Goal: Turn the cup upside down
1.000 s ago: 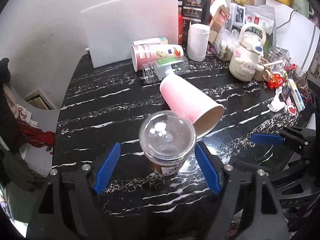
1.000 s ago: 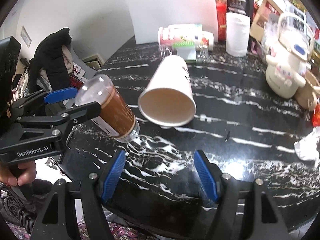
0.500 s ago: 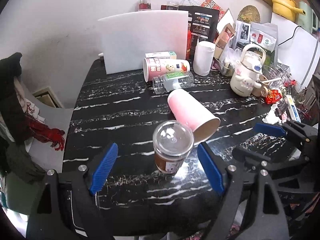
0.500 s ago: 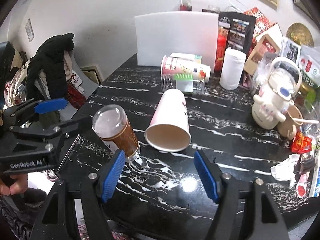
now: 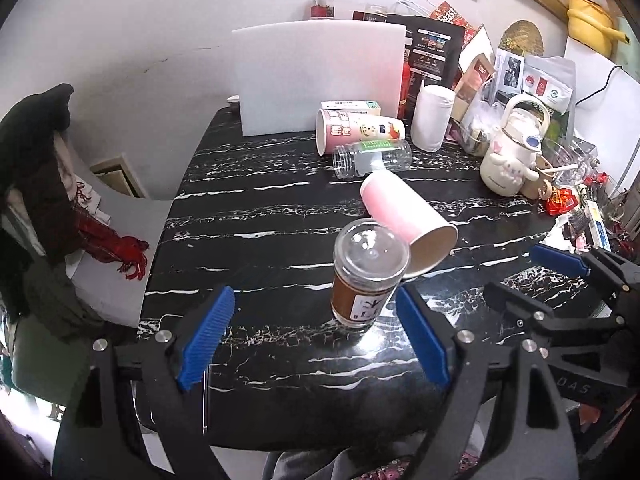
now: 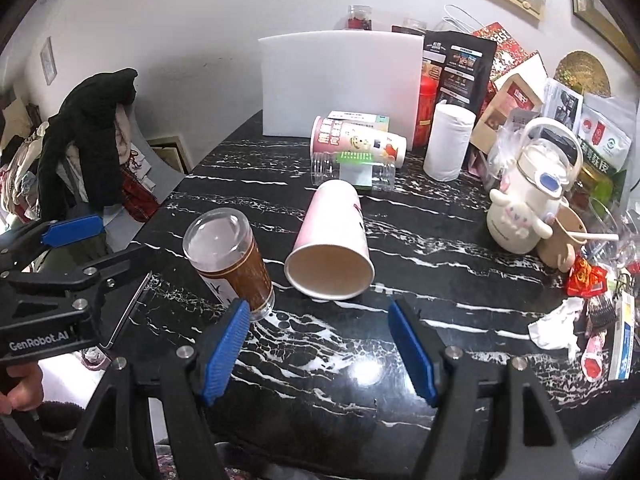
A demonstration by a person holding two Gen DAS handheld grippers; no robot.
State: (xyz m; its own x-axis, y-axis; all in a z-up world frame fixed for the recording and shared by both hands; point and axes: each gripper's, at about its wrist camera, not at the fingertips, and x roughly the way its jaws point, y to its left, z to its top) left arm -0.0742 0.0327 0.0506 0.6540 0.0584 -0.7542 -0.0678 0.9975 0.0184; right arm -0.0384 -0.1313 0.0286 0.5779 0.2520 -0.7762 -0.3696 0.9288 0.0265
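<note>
Left wrist view first. Left gripper (image 5: 312,304) spread wide, blue pads apart, holding nothing. Brown cup (image 5: 364,280) standing on the black marble table (image 5: 260,216) at frame centre, just ahead of the pads and nearer the right one, clear end up. Hard to say from here whether that clear end is a lid or the base. Pink paper cup (image 5: 400,208) on its side right behind, mouth toward lower right, rim close to or touching the brown cup; contact not clear. Right gripper (image 5: 516,272) low at the right edge, also parted, empty.

Risk here: closing off-centre, right pad landing first, shoving the brown cup sideways instead of pinching it. Possibly tipping it toward the near table edge at the bottom of frame.

Over to the right wrist view. Right gripper (image 6: 318,312) wide open, nothing between the pads. Pink paper cup (image 6: 332,232) dead centre, open mouth facing the camera, free to roll on that slick top. Brown cup (image 6: 236,268) left of centre, leaning in the fisheye, foot beside the left pad. Left gripper (image 6: 120,240) at the left edge, open, clear of the cup.

Trouble spots: nudging the pink cup and sending it rolling into the brown one or back into the clear bottle (image 6: 352,172). Squeezing thin paper near the rim and crushing it. Swinging either cup over with the other gripper this close, clipping it mid-turn.
</note>
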